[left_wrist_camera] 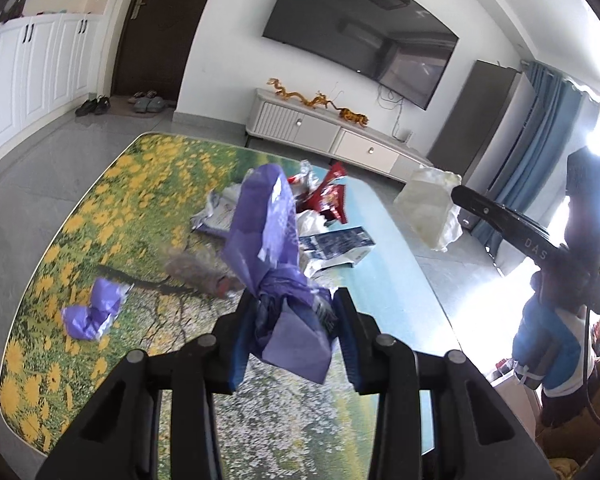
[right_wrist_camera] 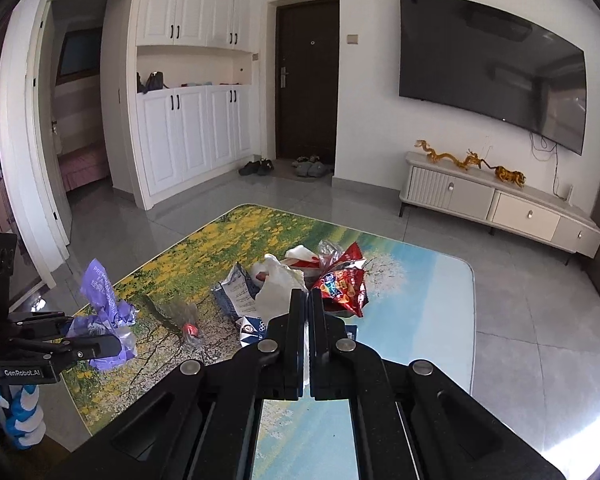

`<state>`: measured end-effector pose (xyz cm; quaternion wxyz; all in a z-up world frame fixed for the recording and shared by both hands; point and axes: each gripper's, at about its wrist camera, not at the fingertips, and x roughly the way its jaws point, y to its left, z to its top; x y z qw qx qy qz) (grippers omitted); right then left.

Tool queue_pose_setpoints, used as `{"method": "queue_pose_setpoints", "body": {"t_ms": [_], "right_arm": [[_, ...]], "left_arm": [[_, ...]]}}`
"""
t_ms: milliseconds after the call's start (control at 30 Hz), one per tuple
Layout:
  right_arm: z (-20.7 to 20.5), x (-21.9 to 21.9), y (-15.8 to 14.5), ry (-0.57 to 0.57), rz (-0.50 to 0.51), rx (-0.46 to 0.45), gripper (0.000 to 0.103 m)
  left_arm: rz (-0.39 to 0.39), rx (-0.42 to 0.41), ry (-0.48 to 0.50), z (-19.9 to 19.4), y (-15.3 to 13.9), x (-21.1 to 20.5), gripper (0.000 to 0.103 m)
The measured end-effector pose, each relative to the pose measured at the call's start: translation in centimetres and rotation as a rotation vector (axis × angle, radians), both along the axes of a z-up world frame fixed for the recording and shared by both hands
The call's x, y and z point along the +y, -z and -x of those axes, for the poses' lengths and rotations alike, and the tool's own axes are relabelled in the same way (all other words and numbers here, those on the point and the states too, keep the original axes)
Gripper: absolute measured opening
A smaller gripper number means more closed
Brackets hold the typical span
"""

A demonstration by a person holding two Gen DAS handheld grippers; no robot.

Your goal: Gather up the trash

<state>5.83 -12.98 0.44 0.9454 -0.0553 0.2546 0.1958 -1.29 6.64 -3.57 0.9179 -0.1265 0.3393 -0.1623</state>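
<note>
Purple wrapper [left_wrist_camera: 276, 240]: crumpled plastic, pinched at its lower end between the fingers of the left gripper [left_wrist_camera: 296, 312], the rest rising free above the surface [left_wrist_camera: 400, 280].
Left gripper state: fingers [left_wrist_camera: 242, 336] closed on the purple wrapper, held off the surface; seen from the right wrist view at the left edge with the wrapper sticking up from it.
Second purple scrap [left_wrist_camera: 94, 312]: lies alone on the yellow-flower part of the surface, apart from the main pile.
Right gripper [right_wrist_camera: 306, 300]: fingers [right_wrist_camera: 296, 320] pressed together with only a thin slit between them; a strip of white shows in that slit. In the left wrist view a white plastic bag [left_wrist_camera: 428, 204] hangs at its tip, off the far edge of the surface.
Trash pile: near the middle of the surface, a red snack bag [right_wrist_camera: 342, 284], a white crumpled bag [right_wrist_camera: 276, 284], a white printed pouch [right_wrist_camera: 236, 288] and a dark blue packet [left_wrist_camera: 336, 244], touching or overlapping.
Clear wrapper with a red spot [right_wrist_camera: 184, 318]: lies just left of the pile.
Surface: glossy top printed with a flower meadow and sky.
Room: a dark television [right_wrist_camera: 492, 64] on the wall above a low cabinet [right_wrist_camera: 500, 204].
</note>
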Motion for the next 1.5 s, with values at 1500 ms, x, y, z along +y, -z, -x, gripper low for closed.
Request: {"method": "queue_pose_setpoints", "body": {"t_ms": [1500], "right_arm": [[-1.1, -33.8, 16.2, 0.581, -0.194, 0.290, 0.024]], "left_arm": [[-0.164, 0.224, 0.581, -15.9, 6.7, -42.9, 0.058]]}}
